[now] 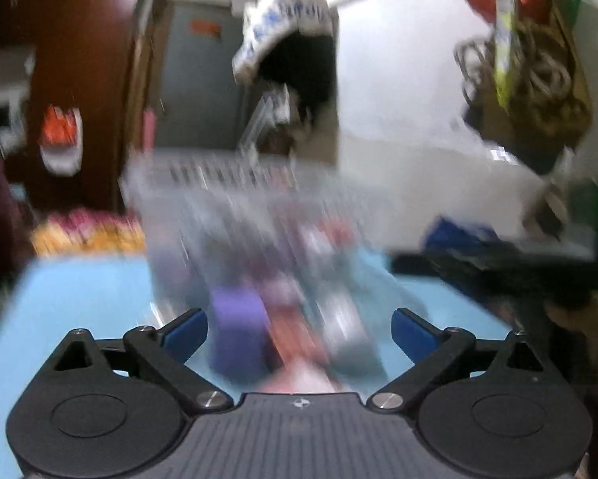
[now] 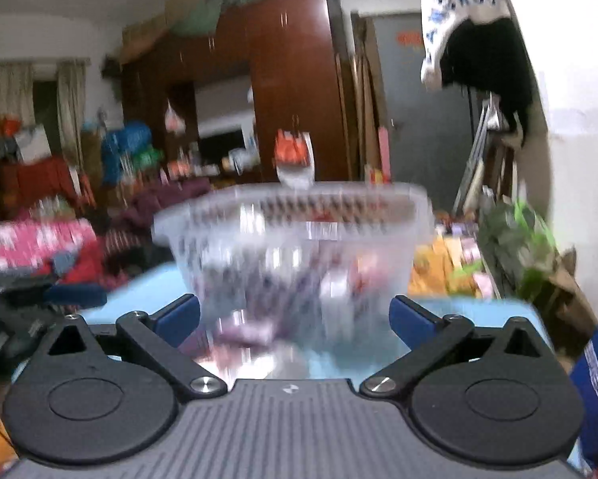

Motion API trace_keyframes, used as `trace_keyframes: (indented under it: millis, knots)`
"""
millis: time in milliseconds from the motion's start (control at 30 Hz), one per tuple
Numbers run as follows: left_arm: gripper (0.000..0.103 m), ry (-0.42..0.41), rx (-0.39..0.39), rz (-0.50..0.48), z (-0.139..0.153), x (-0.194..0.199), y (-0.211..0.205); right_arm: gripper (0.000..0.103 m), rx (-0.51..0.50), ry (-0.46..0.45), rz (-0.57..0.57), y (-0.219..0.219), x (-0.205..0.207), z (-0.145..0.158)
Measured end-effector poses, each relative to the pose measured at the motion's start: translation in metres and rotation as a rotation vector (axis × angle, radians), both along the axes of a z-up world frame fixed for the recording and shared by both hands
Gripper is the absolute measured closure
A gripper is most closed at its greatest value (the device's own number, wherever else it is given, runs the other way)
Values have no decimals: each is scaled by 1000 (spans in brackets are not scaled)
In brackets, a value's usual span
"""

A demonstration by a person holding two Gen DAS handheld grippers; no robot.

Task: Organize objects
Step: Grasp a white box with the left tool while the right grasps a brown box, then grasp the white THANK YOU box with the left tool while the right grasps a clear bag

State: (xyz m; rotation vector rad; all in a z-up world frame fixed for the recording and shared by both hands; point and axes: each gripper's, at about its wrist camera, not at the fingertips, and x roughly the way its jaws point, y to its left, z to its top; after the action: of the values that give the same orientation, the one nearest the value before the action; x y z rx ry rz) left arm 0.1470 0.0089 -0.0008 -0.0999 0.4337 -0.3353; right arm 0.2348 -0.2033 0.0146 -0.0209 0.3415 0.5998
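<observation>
Clear plastic basket | blue table | both hand-held grippers spread

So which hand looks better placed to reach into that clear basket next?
Probably the right. Its gripper faces the basket squarely, jaws wide and empty, the rim in full view. The left gripper, also open, sees the basket skewed and more blurred. It's a close call.

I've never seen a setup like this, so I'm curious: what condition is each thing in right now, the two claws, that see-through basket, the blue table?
Left claw: open, holding nothing.
Right claw: open, holding nothing.
Clear plastic basket: upright on the table, blurred items inside.
Light blue table: carrying the basket.
</observation>
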Motion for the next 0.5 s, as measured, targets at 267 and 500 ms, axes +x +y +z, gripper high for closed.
trace_keyframes:
  millis: [267,500]
  knots:
    - [3,40,125,13,-30,-6,-36,0,-43,129,45,14,10,-28]
    - [18,101,97,29,-40,0,-30,0,-112,190,93,26,22,-38]
